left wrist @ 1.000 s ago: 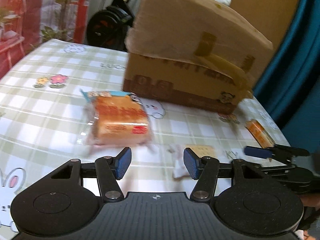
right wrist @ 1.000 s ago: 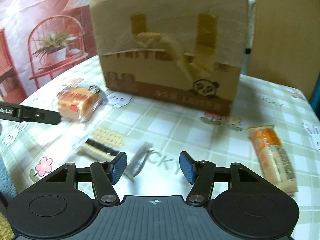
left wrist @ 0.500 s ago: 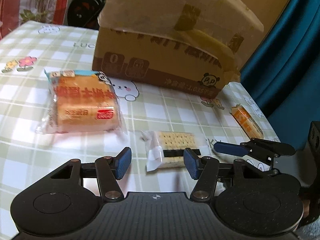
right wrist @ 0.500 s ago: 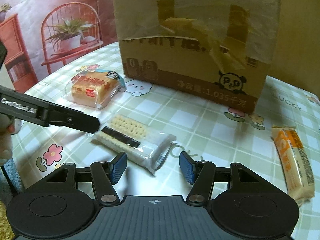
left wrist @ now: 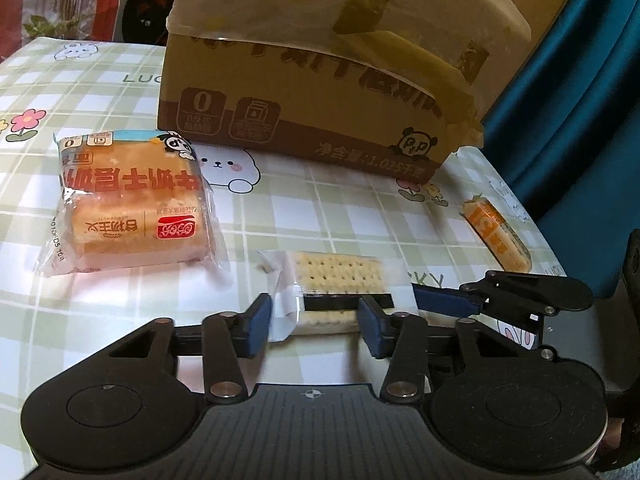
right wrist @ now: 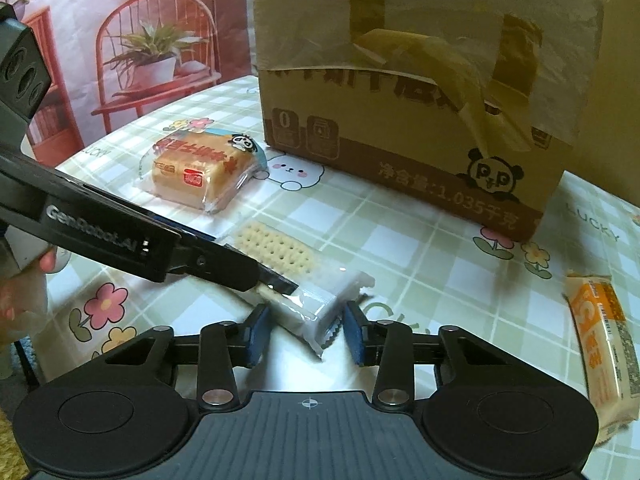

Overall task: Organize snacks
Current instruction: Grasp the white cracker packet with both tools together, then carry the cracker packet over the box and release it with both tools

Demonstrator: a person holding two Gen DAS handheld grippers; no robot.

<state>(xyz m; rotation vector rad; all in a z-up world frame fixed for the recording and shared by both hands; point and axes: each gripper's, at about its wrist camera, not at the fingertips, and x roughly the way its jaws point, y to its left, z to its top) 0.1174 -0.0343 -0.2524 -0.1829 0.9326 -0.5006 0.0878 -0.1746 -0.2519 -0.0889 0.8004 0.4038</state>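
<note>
1. Clear-wrapped packet of pale perforated crackers with a dark filling band [left wrist: 334, 292] lies flat on the green-and-white checked tablecloth [left wrist: 120, 320], in front of the cardboard box; both tools converge on it.
2. Left gripper [left wrist: 314, 326]: jaws have just been narrowing, now partly apart. The packet's near edge sits between the blue pads; the right pad overlaps the wrapper, but whether it presses cannot be told; the left pad is clear of it.
3. Right gripper [right wrist: 306, 334]: jaws also just narrowing, partly apart, straddling the crimped wrapper end of the same packet [right wrist: 304, 296]. Small gaps show at both pads; no grip.
4. Wrapped orange-brown bread loaf with red label [left wrist: 132, 208] lies to the left, apart from the crackers.
5. Orange wrapped snack bar [right wrist: 604, 340] lies well to the right.
6. Taped brown cardboard box with panda print [right wrist: 412, 128] stands behind everything.
</note>
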